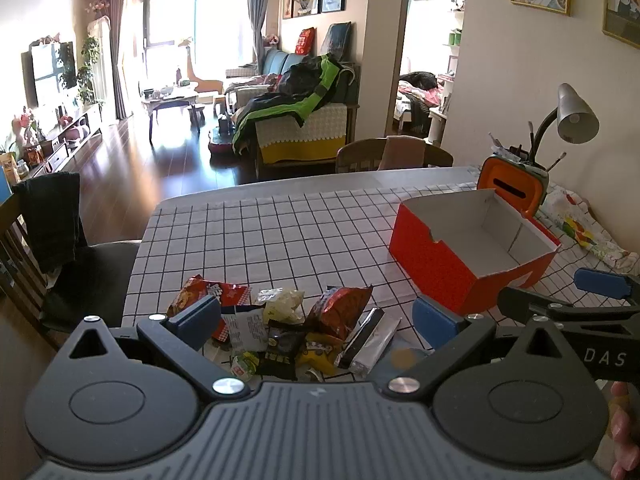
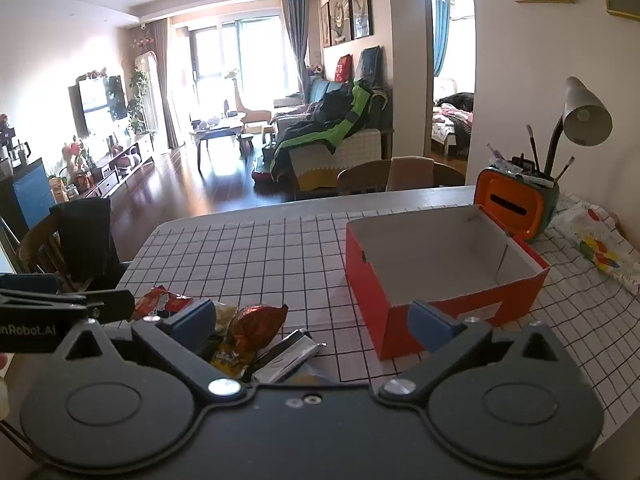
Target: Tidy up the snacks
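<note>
Snacks in crinkly foil packets (image 1: pixel 288 332) lie heaped on the grid-patterned table (image 1: pixel 280 232); both tongs (image 1: pixel 316 316) (image 2: pixel 312 322) hover spread and empty, near the open orange cardboard box (image 2: pixel 440 276) awaiting them.

Both tools hang side by side, jaws spread wide and empty: the left tool (image 1: pixel 316 316), the right tool (image 2: pixel 312 320). Fingertips (image 1: pixel 624 432) grip the right one.

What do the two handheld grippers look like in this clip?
Both the left gripper and the right gripper are matte black, with round pivot housings, silver screws and blue finger pads. White lettering runs along each one's side. No sleeves or cables visible.
</note>
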`<state>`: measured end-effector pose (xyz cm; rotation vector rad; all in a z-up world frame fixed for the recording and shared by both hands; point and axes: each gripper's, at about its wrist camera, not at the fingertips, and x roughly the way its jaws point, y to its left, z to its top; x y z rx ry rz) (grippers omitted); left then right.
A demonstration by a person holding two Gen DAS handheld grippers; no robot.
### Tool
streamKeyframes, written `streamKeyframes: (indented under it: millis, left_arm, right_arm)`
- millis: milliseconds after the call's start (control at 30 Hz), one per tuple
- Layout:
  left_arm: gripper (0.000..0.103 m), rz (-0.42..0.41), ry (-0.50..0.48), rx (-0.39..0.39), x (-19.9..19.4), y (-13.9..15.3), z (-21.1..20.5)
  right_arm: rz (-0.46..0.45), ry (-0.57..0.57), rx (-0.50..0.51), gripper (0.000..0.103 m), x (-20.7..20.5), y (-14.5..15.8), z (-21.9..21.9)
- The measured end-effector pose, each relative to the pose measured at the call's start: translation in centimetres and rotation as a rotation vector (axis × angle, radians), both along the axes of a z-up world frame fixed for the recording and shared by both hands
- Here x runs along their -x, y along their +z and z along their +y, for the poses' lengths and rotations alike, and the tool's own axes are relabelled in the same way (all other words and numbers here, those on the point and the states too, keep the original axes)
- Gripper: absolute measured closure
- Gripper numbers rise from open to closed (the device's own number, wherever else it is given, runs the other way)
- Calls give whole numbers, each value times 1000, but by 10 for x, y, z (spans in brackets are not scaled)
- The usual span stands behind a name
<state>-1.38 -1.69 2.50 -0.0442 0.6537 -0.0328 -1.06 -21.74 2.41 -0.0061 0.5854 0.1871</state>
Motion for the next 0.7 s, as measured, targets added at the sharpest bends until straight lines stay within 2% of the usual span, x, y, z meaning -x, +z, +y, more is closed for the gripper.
streamKeyframes:
  millis: [700]
  left_arm:
    - [0,0,-5,8,-2,-2,0]
  right_arm:
    - [11,-15,12,1,-5,-1,2]
